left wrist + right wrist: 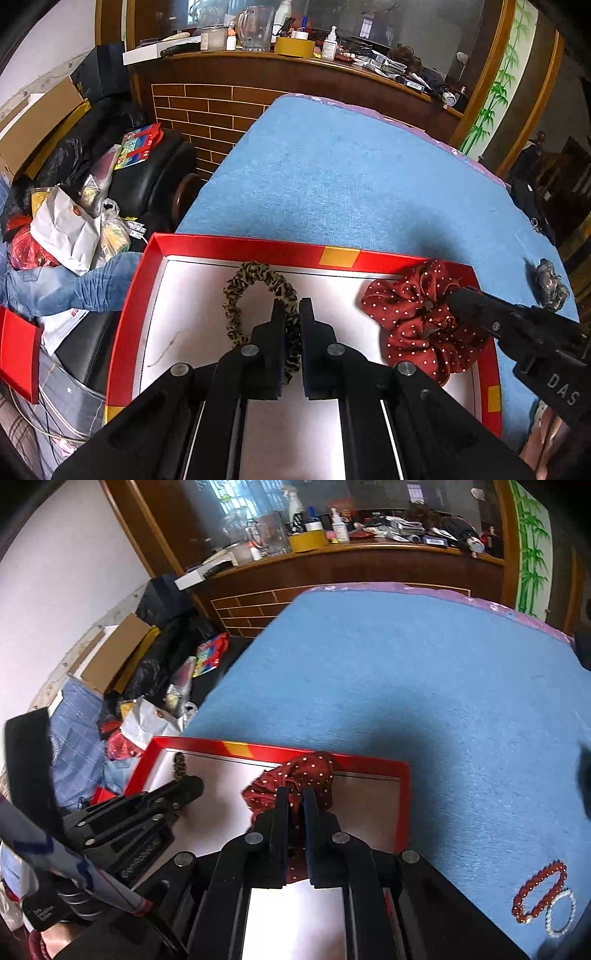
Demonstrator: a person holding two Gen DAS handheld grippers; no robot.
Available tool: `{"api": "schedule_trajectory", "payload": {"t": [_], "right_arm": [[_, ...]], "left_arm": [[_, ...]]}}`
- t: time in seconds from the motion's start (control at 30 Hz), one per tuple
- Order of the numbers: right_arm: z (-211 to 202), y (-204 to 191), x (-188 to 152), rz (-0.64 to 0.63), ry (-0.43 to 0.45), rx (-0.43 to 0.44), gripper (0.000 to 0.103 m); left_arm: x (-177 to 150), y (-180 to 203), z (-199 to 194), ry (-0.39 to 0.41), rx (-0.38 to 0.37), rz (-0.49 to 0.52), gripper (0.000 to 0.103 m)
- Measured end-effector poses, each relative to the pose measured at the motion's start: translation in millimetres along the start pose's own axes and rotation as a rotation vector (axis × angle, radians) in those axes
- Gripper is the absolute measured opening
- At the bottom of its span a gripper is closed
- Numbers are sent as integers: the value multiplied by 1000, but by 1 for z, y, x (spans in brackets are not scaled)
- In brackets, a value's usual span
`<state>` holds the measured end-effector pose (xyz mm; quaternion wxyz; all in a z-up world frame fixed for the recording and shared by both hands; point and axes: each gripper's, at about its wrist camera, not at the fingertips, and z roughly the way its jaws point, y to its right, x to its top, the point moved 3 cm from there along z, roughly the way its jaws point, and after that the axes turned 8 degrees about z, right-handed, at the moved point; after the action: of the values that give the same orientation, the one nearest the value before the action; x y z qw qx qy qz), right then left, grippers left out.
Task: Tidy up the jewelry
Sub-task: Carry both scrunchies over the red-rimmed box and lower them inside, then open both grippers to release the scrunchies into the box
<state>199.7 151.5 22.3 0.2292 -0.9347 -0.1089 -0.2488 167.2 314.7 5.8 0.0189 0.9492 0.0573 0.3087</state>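
Note:
A red-rimmed box (pixel 258 245) with a silver floor sits on the blue table. My left gripper (pixel 292 310) is shut on the leopard-print scrunchie (pixel 243 284), which lies on the box floor; the gripper also shows in the right wrist view (pixel 195 786). My right gripper (pixel 295 797) is shut on the red polka-dot scrunchie (pixel 306 771), at the box's far right; both show in the left wrist view, gripper (pixel 458 299) and scrunchie (pixel 406 314). A dark scrunchie (pixel 552 284) lies on the table right of the box. A red bead bracelet (pixel 539 893) and a white bead bracelet (pixel 561 912) lie on the table.
The blue cloth-covered table (pixel 351 177) stretches beyond the box. Bags, clothes and boxes (pixel 74 229) are piled to the left off the table. A cluttered wooden counter (pixel 295 51) runs along the back.

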Motion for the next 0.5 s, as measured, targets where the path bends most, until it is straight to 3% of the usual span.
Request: {"api": "schedule_trajectory", "payload": {"t": [0.17,0.33,0.5], "right_arm": [[3,3,-3,6,-8,-10,10],[0,2,-2,13,-10,-7,16],[-7,2,-3,11,-1,3,21]], "left_arm": [[-2,0,3,-10,-8,7,11],[-2,-1,-2,5,-13,-6,34],[-1,-1,-8,14,-21,-7,34]]}}
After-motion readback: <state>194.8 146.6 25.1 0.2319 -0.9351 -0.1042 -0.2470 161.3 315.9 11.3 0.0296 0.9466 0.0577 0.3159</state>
